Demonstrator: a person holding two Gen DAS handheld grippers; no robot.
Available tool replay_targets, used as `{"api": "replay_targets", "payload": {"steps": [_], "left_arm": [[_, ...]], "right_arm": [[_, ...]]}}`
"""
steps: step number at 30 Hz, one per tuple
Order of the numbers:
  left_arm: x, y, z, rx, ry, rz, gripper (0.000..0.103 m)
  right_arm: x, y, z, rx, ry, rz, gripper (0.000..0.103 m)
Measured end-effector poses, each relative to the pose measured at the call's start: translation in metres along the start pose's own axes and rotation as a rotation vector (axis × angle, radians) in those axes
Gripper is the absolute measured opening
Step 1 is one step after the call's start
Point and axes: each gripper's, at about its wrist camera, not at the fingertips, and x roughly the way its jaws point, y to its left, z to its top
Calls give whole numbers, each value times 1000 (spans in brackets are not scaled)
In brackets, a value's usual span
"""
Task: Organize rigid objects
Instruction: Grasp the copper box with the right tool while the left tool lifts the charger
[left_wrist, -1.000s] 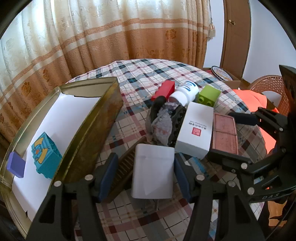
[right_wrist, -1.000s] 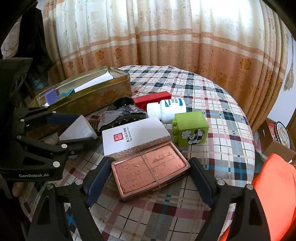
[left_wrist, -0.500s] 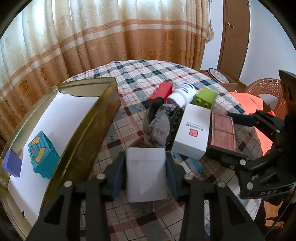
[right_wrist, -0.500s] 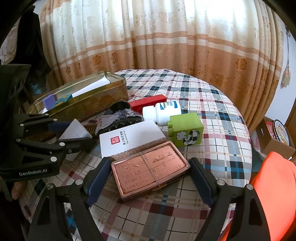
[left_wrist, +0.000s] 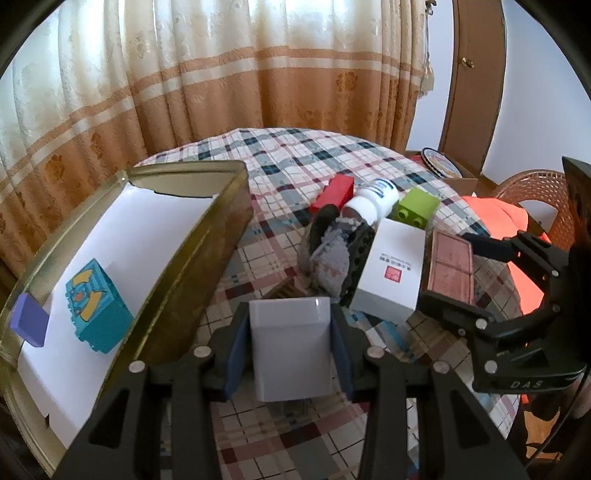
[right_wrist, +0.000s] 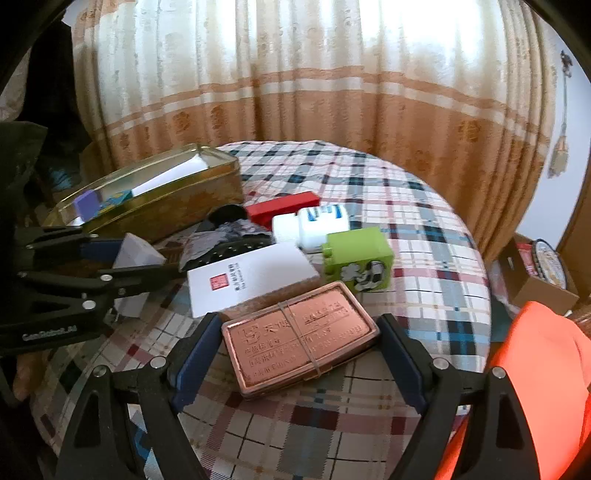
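The left tongs (left_wrist: 290, 345) have just been closing and now their blue pads press both sides of a plain white rectangular plastic block (left_wrist: 291, 349), gripping it just above the round desk with the plaid cloth (left_wrist: 295, 158). Seen from the right wrist, that block (right_wrist: 137, 254) sits between the black fingers at the left edge of the heap.

The right tongs (right_wrist: 297, 360) stand wide open around a flat copper-coloured metal tin with embossed lettering (right_wrist: 299, 334), which lies on the cloth with a thin band across it. Neither pad touches it; there is a gap on each side.

Just behind the tin lies a white cardboard box with a small red stamp (right_wrist: 251, 280), and beside that a lime-green toy brick with a cartoon print (right_wrist: 356, 264). Further back are a white plastic bottle with a blue label (right_wrist: 314, 223) on its side, a long red brick (right_wrist: 282, 208) and a black thing wrapped in crumpled grey film (right_wrist: 225, 242).

To the left stands an open gold-coloured rectangular metal tin lined with white paper (left_wrist: 225, 221). Inside it, at the near end, are 2 pieces: a teal toy brick with a yellow picture (left_wrist: 98, 306) and a small purple block (left_wrist: 28, 319), near each other but not touching.

Cream and tan curtains (right_wrist: 332, 81) hang behind the desk.
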Motion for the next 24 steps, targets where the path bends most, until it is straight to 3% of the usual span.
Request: {"api": "replay_targets", "payload": {"steps": [6,24], "left_arm": [[-3,2,0,-12,-14,15,40],[-15,0,0,-1,-72,35,39]], "right_arm": [[-3,1,-1,17,-25,-68,86],[-7,-1,-2,26,-46,-80,86]]}}
